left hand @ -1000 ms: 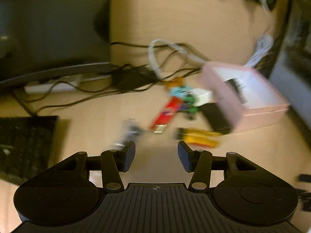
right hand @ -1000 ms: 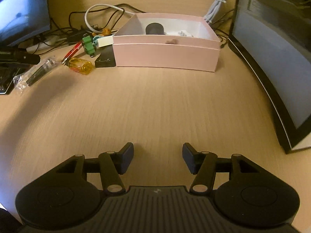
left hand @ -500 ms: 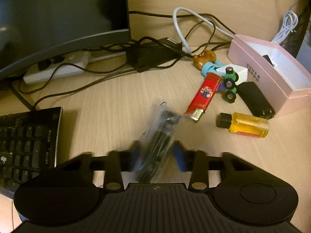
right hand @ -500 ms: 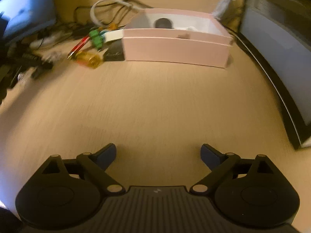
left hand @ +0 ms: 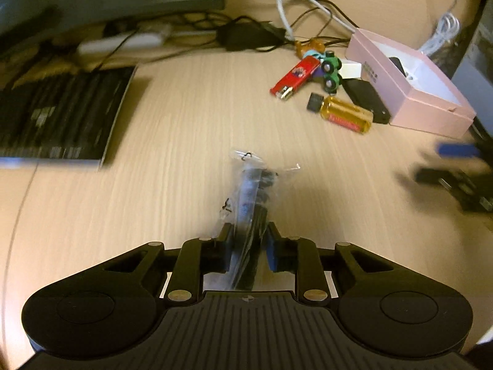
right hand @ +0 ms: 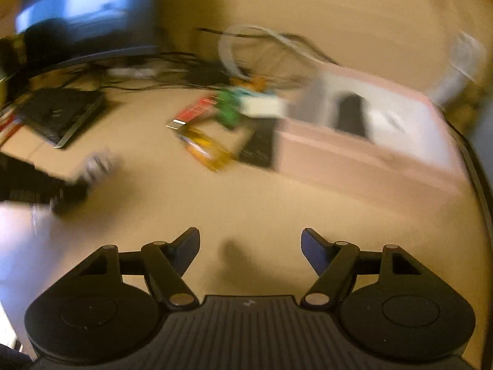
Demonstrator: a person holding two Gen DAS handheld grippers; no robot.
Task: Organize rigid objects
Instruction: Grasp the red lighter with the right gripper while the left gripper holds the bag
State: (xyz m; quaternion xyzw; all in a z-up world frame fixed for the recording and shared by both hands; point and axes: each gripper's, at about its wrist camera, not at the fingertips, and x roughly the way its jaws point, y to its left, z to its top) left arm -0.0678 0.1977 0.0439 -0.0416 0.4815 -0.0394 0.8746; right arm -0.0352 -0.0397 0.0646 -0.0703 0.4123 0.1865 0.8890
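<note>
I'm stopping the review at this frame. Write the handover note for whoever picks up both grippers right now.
Left gripper: shut on the clear plastic bag of dark parts, lifted over the desk.
Right gripper: open, empty, view blurred.
Pink box: open, far right, a dark item already inside.
Still loose beside the box: red USB stick, yellow bottle, green wheeled toy, black flat device.
Done: bag picked up. Left: probably box the bag, then the loose items.
</note>
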